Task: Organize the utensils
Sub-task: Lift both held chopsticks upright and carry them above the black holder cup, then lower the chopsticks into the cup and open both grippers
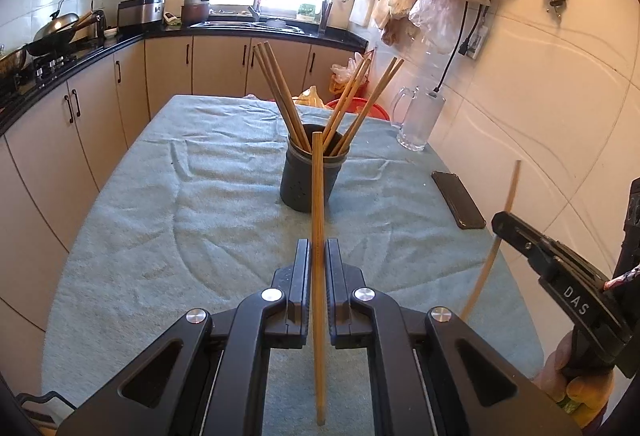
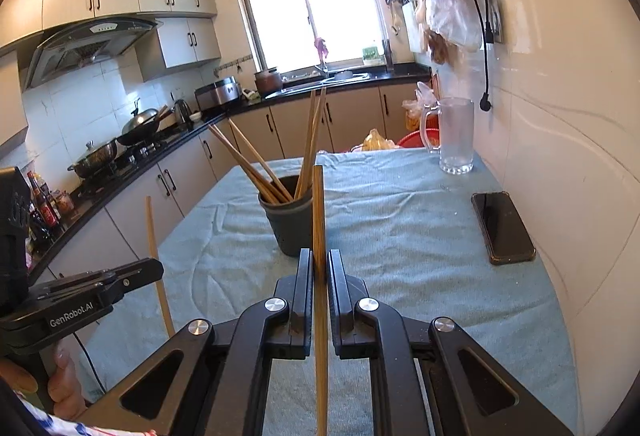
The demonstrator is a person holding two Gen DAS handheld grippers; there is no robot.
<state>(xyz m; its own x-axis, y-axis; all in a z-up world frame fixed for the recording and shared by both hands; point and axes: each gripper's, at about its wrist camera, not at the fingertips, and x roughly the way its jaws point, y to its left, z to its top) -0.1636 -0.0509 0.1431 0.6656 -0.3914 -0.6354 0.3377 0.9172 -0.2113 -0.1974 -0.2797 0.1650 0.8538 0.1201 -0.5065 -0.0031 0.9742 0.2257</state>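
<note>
A dark utensil holder stands mid-table with several wooden chopsticks in it. My left gripper is shut on one wooden chopstick, held upright above the cloth just in front of the holder. My right gripper is shut on another chopstick, also upright, near the holder. The right gripper shows at the right in the left wrist view, with its chopstick. The left gripper shows at the left in the right wrist view, with its chopstick.
A light blue cloth covers the table. A black phone lies near the right wall. A glass mug stands at the far right corner. Kitchen counters run along the left and back.
</note>
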